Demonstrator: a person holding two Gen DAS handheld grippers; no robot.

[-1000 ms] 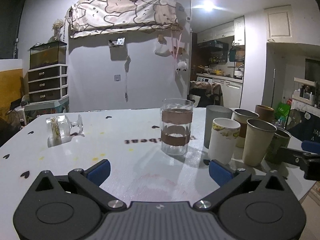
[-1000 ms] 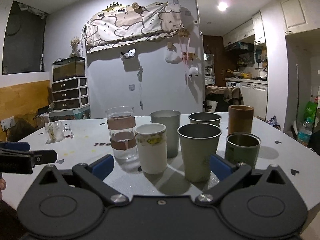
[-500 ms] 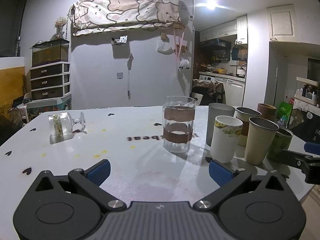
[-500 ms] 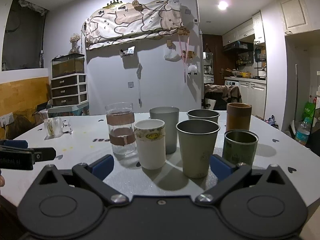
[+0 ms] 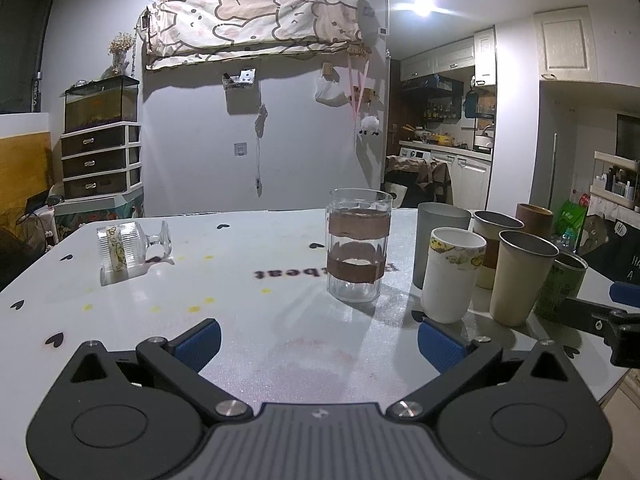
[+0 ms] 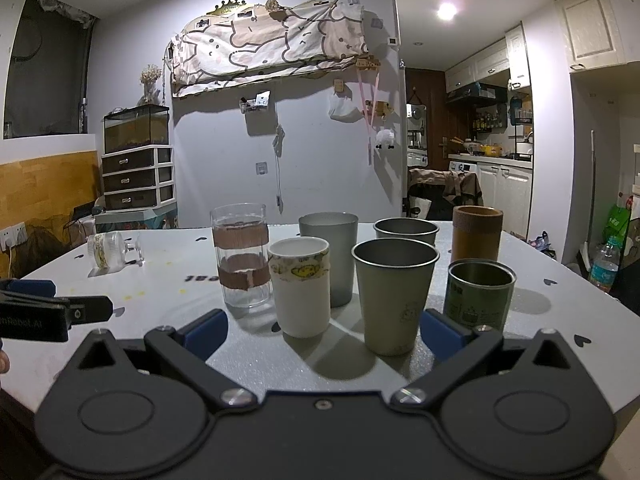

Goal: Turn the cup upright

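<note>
A small clear footed glass cup (image 5: 124,248) lies on its side at the far left of the white table (image 5: 240,300). It also shows in the right wrist view (image 6: 110,254). My left gripper (image 5: 318,344) is open and empty, low over the table's near part, well short of the lying cup. My right gripper (image 6: 322,332) is open and empty, just in front of the group of upright cups. The left gripper's finger shows at the left edge of the right wrist view (image 6: 56,312).
Several cups stand upright at the right: a clear glass with brown bands (image 5: 358,250), a white cup (image 5: 452,280), a grey cup (image 5: 436,236), metal cups (image 5: 520,280), a green tin (image 5: 560,284) and a brown cup (image 5: 534,216). The table's right edge is close to them.
The left wrist view has shifted slightly left and lower, so the lying cup sits nearer the centre. The right gripper has barely moved. Both stay open.
</note>
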